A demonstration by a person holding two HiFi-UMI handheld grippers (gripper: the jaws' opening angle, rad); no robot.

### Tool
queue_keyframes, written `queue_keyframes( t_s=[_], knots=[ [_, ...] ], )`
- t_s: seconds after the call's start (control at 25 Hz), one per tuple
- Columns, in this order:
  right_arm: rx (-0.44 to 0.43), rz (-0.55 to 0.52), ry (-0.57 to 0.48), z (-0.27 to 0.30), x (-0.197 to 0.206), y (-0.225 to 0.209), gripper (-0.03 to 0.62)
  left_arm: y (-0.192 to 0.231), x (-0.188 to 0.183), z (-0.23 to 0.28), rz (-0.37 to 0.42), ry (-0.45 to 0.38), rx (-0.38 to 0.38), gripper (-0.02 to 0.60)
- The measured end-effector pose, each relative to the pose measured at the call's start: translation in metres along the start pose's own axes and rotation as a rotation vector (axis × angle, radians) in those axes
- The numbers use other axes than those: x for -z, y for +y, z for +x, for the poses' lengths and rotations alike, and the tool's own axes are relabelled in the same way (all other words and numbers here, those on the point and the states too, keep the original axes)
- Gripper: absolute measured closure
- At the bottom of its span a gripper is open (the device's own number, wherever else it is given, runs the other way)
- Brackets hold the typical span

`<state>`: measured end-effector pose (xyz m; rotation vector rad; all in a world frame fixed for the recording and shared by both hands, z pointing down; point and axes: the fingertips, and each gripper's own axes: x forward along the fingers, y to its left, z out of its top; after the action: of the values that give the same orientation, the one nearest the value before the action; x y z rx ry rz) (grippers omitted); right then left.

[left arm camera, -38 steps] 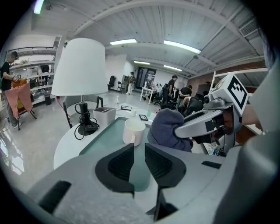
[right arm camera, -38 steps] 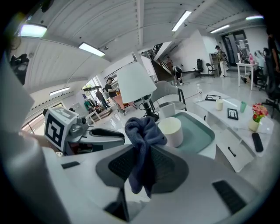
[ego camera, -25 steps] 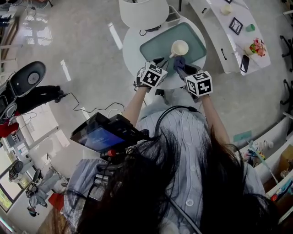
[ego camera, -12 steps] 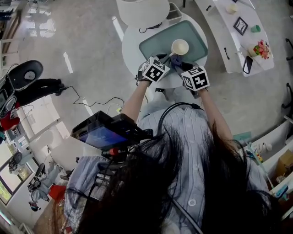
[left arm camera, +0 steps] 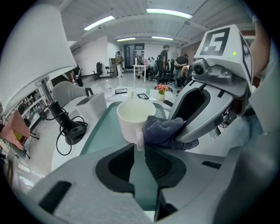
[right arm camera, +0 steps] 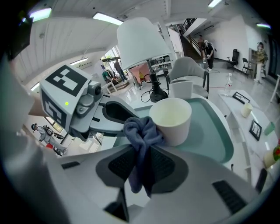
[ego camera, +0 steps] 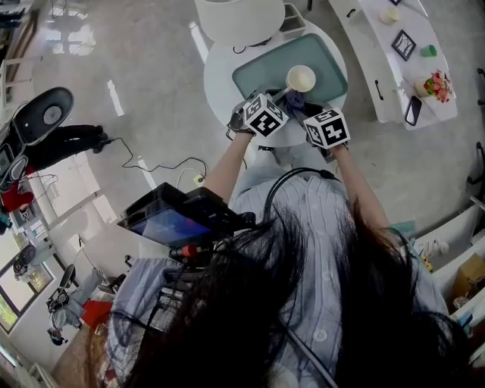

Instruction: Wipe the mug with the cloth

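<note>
A cream mug (ego camera: 301,78) is over the teal tray (ego camera: 258,72) on the round white table. My left gripper (left arm camera: 139,148) is shut on the mug's handle (left arm camera: 140,139), with the cup's mouth facing up. A dark blue-grey cloth (right arm camera: 142,135) is bunched in my right gripper (right arm camera: 142,153), whose jaws are shut on it. The cloth (left arm camera: 162,128) presses against the mug's (right arm camera: 173,119) side next to the handle. In the head view both grippers, left (ego camera: 282,96) and right (ego camera: 305,107), meet at the tray's near edge.
A white lamp shade (ego camera: 239,19) hangs over the table's far side, its black base and cord (left arm camera: 70,130) left of the tray. A white box (left arm camera: 94,107) stands behind it. A long white counter (ego camera: 394,45) with a frame, flowers and phone lies at right.
The two grippers have drawn closer together. The right one has brought the cloth forward against the mug.
</note>
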<state>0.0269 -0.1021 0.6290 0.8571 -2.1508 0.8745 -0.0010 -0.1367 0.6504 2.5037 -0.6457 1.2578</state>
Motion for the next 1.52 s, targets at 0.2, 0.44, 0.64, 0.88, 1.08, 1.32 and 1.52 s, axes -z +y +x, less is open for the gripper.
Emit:
queue_keyframes(
  t_s=[0.2, 0.44, 0.64, 0.88, 1.08, 1.32, 1.52],
  knots=[
    [-0.003, 0.013, -0.004, 0.000, -0.002, -0.006, 0.487, 0.003, -0.002, 0.006, 0.016, 0.001, -0.017, 0.518],
    [-0.006, 0.028, -0.008, -0.004, -0.001, -0.020, 0.487, 0.004, 0.001, 0.014, 0.024, 0.014, -0.010, 0.522],
    [0.001, 0.035, -0.008, -0.010, 0.002, -0.027, 0.487, 0.003, 0.001, 0.013, 0.090, 0.024, 0.015, 0.522],
    [0.015, 0.052, -0.012, -0.016, 0.003, -0.039, 0.487, 0.013, 0.001, 0.014, 0.142, 0.044, 0.048, 0.522],
    [0.035, 0.063, -0.015, -0.020, 0.005, -0.046, 0.487, 0.020, 0.005, 0.011, 0.181, 0.060, 0.079, 0.522],
    [0.053, 0.078, -0.020, -0.024, 0.005, -0.052, 0.487, 0.034, 0.010, 0.005, 0.193, 0.066, 0.074, 0.522],
    [0.053, 0.081, -0.018, -0.021, 0.006, -0.053, 0.487, 0.033, 0.004, 0.005, 0.128, 0.024, -0.015, 0.520]
  ],
)
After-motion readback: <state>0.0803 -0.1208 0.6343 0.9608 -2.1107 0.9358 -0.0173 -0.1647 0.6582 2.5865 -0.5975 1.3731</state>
